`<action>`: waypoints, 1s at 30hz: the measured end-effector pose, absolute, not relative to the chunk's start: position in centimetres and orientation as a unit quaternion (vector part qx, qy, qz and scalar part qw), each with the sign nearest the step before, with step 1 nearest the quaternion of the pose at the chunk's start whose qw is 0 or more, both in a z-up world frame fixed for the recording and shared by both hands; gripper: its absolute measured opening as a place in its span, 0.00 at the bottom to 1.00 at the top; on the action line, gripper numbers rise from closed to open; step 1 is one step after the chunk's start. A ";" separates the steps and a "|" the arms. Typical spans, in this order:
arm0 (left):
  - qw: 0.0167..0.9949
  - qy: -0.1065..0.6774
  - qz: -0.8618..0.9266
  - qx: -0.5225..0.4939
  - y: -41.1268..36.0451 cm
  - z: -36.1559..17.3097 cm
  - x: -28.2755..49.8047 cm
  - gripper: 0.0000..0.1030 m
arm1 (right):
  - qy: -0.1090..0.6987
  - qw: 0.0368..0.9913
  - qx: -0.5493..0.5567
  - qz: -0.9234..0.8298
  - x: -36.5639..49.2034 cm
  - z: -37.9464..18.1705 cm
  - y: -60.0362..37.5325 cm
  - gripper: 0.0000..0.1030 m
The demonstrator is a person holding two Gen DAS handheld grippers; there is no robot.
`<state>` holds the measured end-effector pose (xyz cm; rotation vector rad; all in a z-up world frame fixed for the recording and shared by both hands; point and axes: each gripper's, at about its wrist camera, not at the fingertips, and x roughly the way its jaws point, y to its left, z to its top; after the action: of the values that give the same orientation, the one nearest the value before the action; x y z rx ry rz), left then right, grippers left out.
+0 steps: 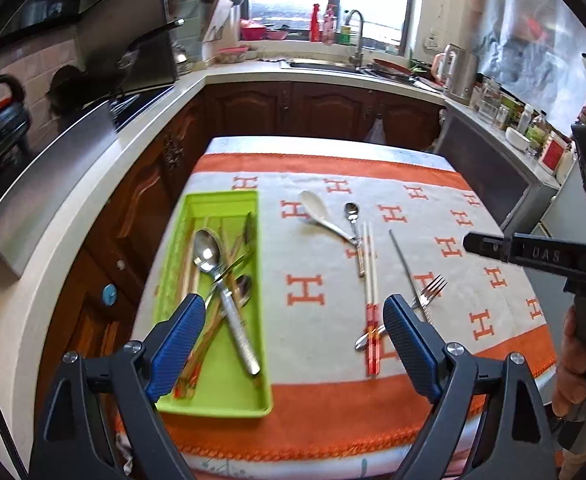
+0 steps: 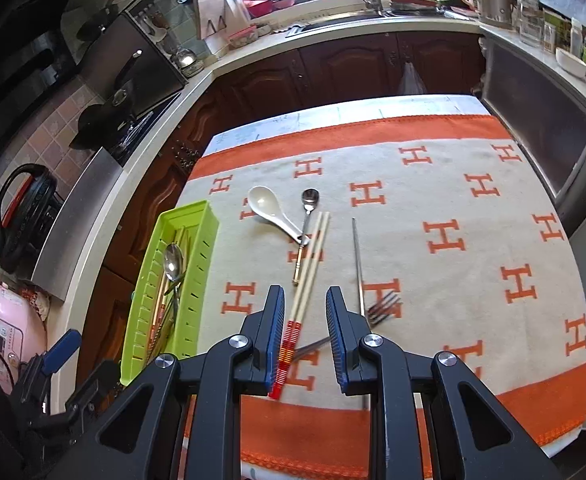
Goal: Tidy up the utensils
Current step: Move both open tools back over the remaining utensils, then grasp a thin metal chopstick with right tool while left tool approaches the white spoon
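A green utensil tray [image 1: 221, 400] sits at the left of the cloth-covered table. It holds a large steel spoon [image 1: 209, 252], a smaller spoon and chopsticks. On the cloth lie a white ceramic spoon [image 1: 313, 204], a small spoon [image 1: 351, 210], a pair of red-ended chopsticks [image 1: 369, 264], a thin metal stick [image 1: 403, 260] and a fork [image 1: 429, 292]. My left gripper [image 1: 293, 312] hangs wide open above the tray's near end, holding nothing. My right gripper [image 2: 305, 294] hovers over the chopsticks [image 2: 313, 264] with its jaws a little apart, pads clear of them. The fork [image 2: 383, 308] lies just to its right.
The orange and cream cloth [image 2: 473, 280] covers the table. Dark wooden cabinets [image 1: 325, 108] and a counter with a sink [image 1: 325, 65] run behind it. A steel unit [image 1: 489, 184] stands at the right and a stove [image 2: 133, 128] at the left. A hand [image 1: 573, 368] holds the right gripper's handle.
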<state>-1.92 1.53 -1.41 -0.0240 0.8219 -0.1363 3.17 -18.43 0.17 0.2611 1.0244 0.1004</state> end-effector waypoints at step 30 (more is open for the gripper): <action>0.872 0.475 -0.090 -0.073 -1.9 -5.0 7.5 0.77 | 0.599 0.800 -0.023 0.018 13.7 -15.7 -16.8 0.07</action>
<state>7.53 -1.88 -4.98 -0.1526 0.9933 -0.1886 13.69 -16.84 -15.68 -0.0503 1.2843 0.0389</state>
